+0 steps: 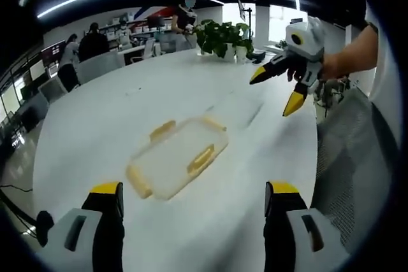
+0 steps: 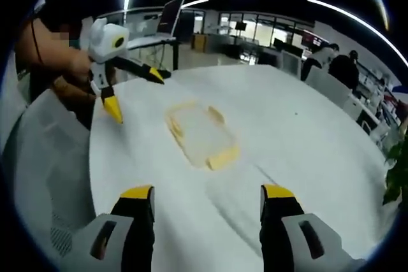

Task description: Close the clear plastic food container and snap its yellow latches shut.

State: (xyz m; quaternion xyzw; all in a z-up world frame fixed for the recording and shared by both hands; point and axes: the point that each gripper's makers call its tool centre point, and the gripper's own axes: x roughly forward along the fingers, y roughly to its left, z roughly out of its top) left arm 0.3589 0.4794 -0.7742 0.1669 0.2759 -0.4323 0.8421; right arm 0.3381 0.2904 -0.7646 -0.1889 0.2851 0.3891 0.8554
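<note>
A clear plastic food container [image 1: 173,160] [image 2: 196,130] lies flat on the white table [image 1: 89,125] [image 2: 306,132]. Yellow latches [image 1: 201,159] [image 2: 223,156] show on its sides; I cannot tell whether they are snapped down. My left gripper [image 1: 194,190] is open, its yellow-tipped jaws wide apart just short of the container. It also shows in the right gripper view as the left gripper [image 2: 135,93], held in a hand above the table edge. My right gripper [image 2: 207,192] is open too, short of the container. In the left gripper view the right gripper [image 1: 275,92] hovers past the container's far right.
A potted plant [image 1: 223,35] stands at the table's far side. Grey mesh chairs [image 1: 357,157] [image 2: 48,157] sit at the table's edge beside the person. People sit at desks [image 1: 92,42] in the background, and a monitor [image 2: 171,12] stands behind the left gripper.
</note>
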